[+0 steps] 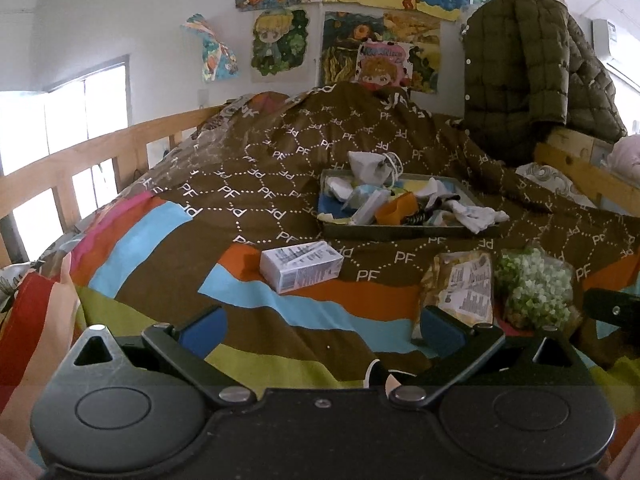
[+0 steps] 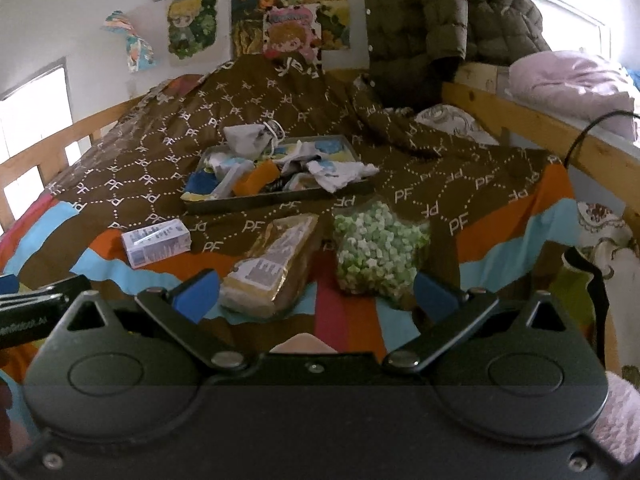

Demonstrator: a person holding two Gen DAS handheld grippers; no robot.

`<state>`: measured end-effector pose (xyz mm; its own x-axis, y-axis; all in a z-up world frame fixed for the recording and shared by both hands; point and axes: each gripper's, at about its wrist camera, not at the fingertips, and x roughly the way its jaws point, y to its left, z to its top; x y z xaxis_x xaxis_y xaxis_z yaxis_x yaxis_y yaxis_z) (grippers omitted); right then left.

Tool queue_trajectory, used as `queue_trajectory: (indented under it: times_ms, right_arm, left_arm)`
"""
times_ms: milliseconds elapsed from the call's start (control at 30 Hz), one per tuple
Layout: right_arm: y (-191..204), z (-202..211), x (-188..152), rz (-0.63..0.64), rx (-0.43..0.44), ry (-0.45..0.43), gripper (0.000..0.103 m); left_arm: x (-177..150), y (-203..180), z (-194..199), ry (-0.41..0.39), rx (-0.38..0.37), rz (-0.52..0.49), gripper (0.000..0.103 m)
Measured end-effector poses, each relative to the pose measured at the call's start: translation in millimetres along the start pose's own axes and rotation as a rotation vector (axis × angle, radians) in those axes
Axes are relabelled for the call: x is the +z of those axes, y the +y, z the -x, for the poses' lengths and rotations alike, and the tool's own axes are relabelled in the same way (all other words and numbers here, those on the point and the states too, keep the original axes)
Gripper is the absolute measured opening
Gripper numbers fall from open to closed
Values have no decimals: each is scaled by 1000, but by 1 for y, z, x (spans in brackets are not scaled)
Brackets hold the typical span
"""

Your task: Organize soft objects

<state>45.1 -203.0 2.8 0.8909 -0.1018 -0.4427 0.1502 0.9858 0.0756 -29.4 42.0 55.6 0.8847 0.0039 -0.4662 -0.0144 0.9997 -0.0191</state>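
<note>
A dark tray (image 1: pixel 404 231) (image 2: pixel 276 197) rests on the bed, piled with white socks (image 1: pixel 476 216), an orange piece (image 1: pixel 396 210) and other small soft items. In front of it lie a white box (image 1: pixel 300 266) (image 2: pixel 156 242), a yellow packet (image 1: pixel 460 288) (image 2: pixel 272 264) and a clear bag of green-and-white pieces (image 1: pixel 534 286) (image 2: pixel 378 248). My left gripper (image 1: pixel 320 330) is open, low over the striped bedcover, short of the box. My right gripper (image 2: pixel 316 292) is open too, with the packet and bag just beyond its blue pads (image 2: pixel 196 294).
A brown patterned bedcover (image 1: pixel 248 184) covers the bed. Wooden rails (image 1: pixel 92 152) (image 2: pixel 532 120) run along both sides. An olive quilted jacket (image 1: pixel 520 76) hangs at the far right corner, under drawings on the wall. A pale pink bundle (image 2: pixel 568 80) sits beyond the right rail.
</note>
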Motion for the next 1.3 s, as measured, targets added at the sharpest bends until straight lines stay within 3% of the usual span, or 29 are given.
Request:
queue_trajectory:
  times_ms: [167, 1300]
  right_arm:
    - [5, -14, -4, -1, -11, 38, 102]
    - [7, -22, -6, -9, -1, 47, 102]
  left_arm:
    - [0, 1, -4, 12, 7, 9, 102]
    - [-1, 5, -7, 19, 11, 21, 102]
